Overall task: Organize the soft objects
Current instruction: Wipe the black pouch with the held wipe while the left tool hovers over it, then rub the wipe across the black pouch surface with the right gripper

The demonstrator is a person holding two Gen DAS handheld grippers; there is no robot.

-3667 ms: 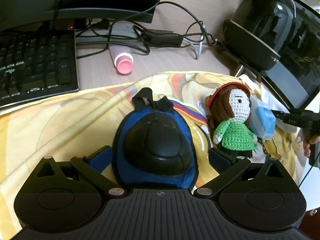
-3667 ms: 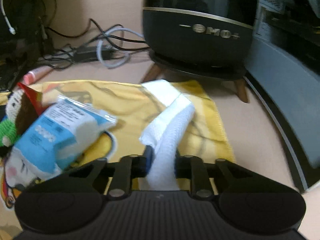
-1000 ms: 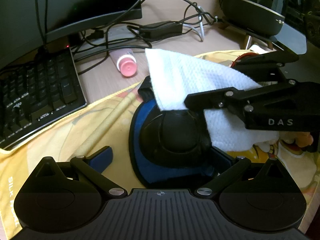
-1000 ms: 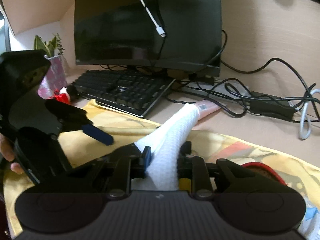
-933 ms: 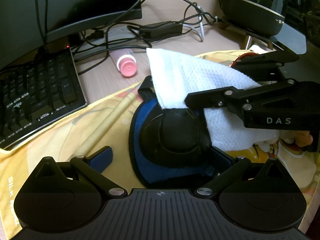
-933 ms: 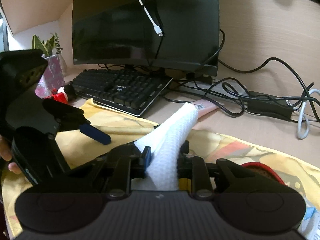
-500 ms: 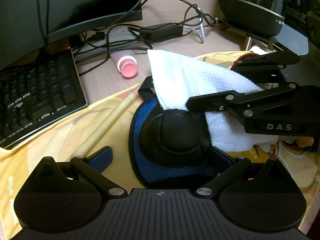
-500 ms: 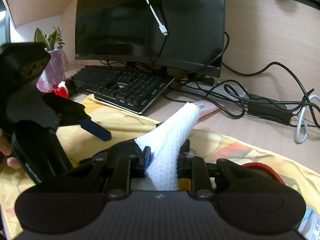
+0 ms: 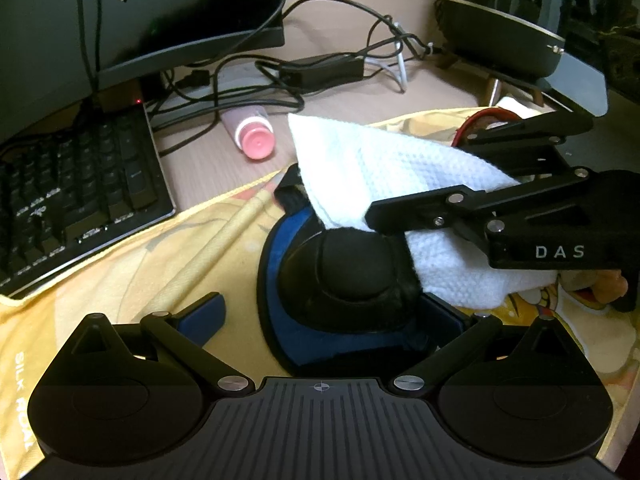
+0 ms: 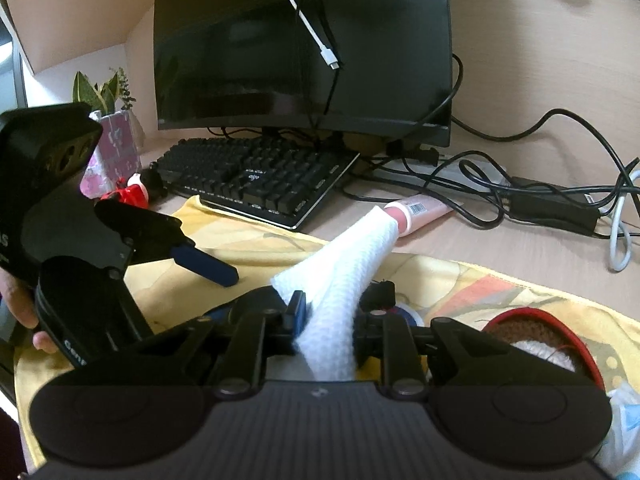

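Note:
A small blue and black backpack (image 9: pixel 340 280) lies on the yellow cloth (image 9: pixel 120 264). My left gripper (image 9: pixel 320 312) is open around it, the left pad well apart from it and the right pad close against its side. My right gripper (image 10: pixel 330 308) is shut on a folded white cloth (image 10: pixel 348 256). It holds this white cloth (image 9: pixel 380 168) just above the backpack's far right side, hiding the top strap. The crochet doll's red hat (image 10: pixel 536 320) shows behind the right gripper; the rest of the doll is hidden.
A black keyboard (image 9: pixel 68 184) borders the yellow cloth on the left, under a monitor (image 10: pixel 304 48). A pink tube (image 9: pixel 252 136) and tangled cables (image 9: pixel 328 72) lie behind. A black round appliance (image 9: pixel 500 36) stands at the far right. A potted plant (image 10: pixel 116 144) sits far left.
Since 3.7 s ago my right gripper carried the white cloth from the yellow cloth's right edge to over the backpack. In the last second it has barely moved; the left gripper stayed open.

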